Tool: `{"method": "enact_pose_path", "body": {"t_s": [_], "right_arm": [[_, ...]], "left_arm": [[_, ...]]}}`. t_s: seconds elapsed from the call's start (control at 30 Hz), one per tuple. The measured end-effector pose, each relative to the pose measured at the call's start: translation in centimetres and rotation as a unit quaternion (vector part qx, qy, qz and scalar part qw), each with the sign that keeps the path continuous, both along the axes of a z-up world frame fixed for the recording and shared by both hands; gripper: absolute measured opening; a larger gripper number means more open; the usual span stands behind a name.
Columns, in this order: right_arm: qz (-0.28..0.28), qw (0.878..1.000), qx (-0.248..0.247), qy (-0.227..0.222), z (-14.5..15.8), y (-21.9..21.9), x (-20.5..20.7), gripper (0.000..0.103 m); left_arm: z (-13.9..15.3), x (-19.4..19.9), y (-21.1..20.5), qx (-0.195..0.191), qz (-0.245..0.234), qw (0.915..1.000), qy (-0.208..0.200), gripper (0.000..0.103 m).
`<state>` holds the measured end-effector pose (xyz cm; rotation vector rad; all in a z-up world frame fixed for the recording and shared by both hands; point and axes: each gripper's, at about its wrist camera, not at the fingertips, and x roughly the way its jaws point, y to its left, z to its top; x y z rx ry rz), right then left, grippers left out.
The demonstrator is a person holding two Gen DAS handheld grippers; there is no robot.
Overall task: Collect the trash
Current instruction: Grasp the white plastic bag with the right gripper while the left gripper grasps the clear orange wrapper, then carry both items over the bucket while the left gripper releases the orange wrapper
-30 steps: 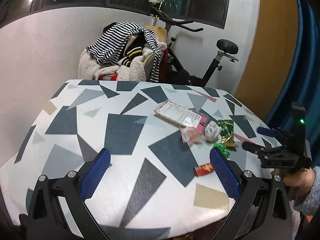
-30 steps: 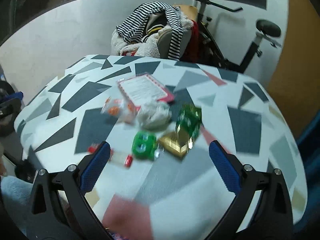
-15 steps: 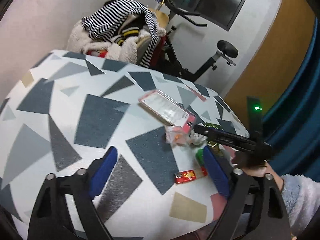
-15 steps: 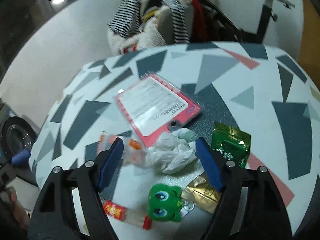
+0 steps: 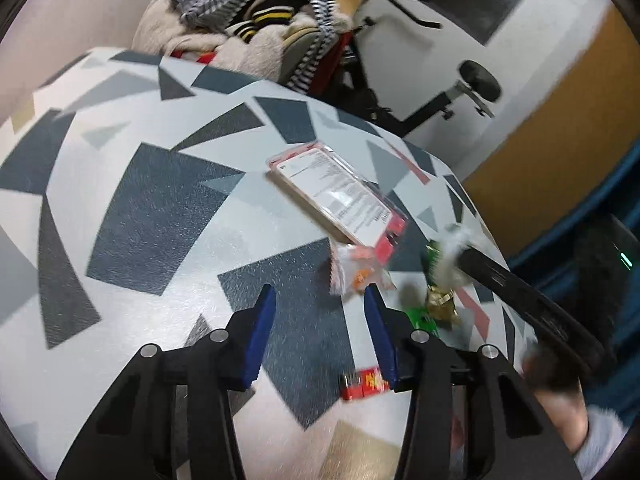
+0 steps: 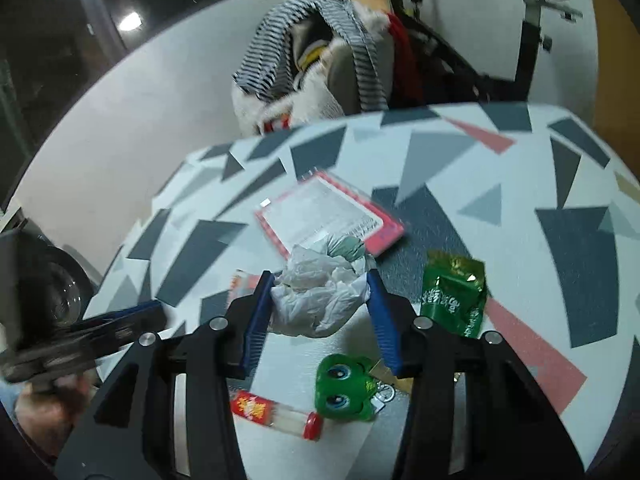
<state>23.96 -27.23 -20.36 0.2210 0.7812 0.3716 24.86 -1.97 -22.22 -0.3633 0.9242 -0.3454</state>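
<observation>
right gripper (image 6: 320,292): jaws just narrowed from full spread, now bracketing crumpled white wad (image 6: 320,300); pads at its flanks, firm pinch not confirmed. left gripper (image 5: 318,312): jaws also just closing, half-spread, nothing between them but tablecloth (image 5: 160,208); clear orange wrapper (image 5: 356,270) just beyond tips. wad lies beside pink card pack (image 6: 328,216), amid 4 other scraps. judged: first pickup imminent, nothing collected yet.

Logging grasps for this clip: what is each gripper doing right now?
Left gripper: open, jaws just closing, nothing between them.
Right gripper: jaws just closing around the crumpled white wrapper; firm grip cannot be told.
</observation>
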Motion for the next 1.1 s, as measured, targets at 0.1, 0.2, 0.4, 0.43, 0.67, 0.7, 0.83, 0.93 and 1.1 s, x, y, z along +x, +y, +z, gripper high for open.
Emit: {"method": "enact_pose_path", "body": {"t_s": [0.1,0.2,0.4,0.43,0.67,0.7,0.83,0.93,1.1], "right_arm": [[0.01,0.999,-0.029,-0.035,1.0,0.2,-1.3,0.048],[0.014,0.999,-0.028,-0.044,1.4,-0.5,-2.2,0.048],[-0.001,0.999,-0.009,-0.036,1.5,-2.2,-3.8,0.048],[-0.002,0.999,-0.008,-0.035,1.5,-2.3,-3.9,0.048],[-0.01,0.999,0.003,-0.032,1.5,-3.3,-5.4,0.048],[-0.008,0.999,0.003,-0.034,1.5,-3.2,-5.8,0.048],[-0.005,0.999,0.008,-0.041,1.8,-3.1,-6.8,0.048],[-0.005,0.999,0.013,-0.046,2.1,-2.9,-7.4,0.048],[-0.006,0.998,0.022,-0.052,3.2,-2.7,-9.1,0.048]], "left_arm": [[-0.6,1.5,-0.9,-0.021,0.001,0.9997,0.01,0.045],[-1.2,2.7,-1.6,-0.048,0.005,0.9986,0.023,0.045],[-2.8,4.4,-3.2,-0.064,0.024,0.9963,0.053,0.054],[-3.2,4.7,-3.7,-0.056,0.028,0.9963,0.059,0.054],[-2.5,4.4,-4.5,0.005,0.007,0.9994,0.033,0.008],[-2.0,4.0,-4.6,0.02,-0.003,0.9995,0.026,0.007],[0.1,2.3,-4.4,0.047,-0.035,0.9982,-0.011,0.004],[1.9,0.6,-3.8,0.055,-0.051,0.9966,-0.034,0.003],[4.7,-2.8,-3.1,0.075,-0.077,0.9925,-0.059,0.003]]}}
